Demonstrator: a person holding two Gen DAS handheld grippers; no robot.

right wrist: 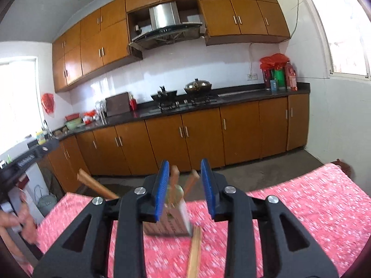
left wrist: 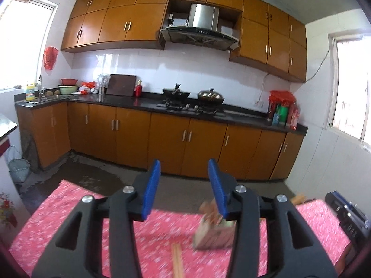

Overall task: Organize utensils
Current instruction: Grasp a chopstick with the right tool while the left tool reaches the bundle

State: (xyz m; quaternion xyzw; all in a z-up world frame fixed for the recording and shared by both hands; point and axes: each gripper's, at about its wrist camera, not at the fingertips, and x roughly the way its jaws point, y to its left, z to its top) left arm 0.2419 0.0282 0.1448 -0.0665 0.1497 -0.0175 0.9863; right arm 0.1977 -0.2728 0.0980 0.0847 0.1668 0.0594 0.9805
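A blurred brown utensil holder [left wrist: 213, 234] stands on the pink flowered tablecloth [left wrist: 69, 208], partly behind my left gripper's right finger. A pair of wooden chopsticks [left wrist: 177, 259] lies just in front of it. My left gripper [left wrist: 184, 169] is open, with nothing between its blue pads. In the right wrist view the holder [right wrist: 171, 222] sits low between the fingers, and wooden handles [right wrist: 175, 173] stick up out of it. My right gripper [right wrist: 185, 169] is open and its pads touch nothing. The chopsticks [right wrist: 194, 250] lie by the holder's right side.
A long wooden handle [right wrist: 97, 185] pokes up at the left. The left gripper's black body [right wrist: 30, 155] and a hand [right wrist: 20, 220] are at the left edge. The right gripper's body [left wrist: 347, 210] is at the table's right. Kitchen cabinets [left wrist: 185, 139] stand beyond the floor.
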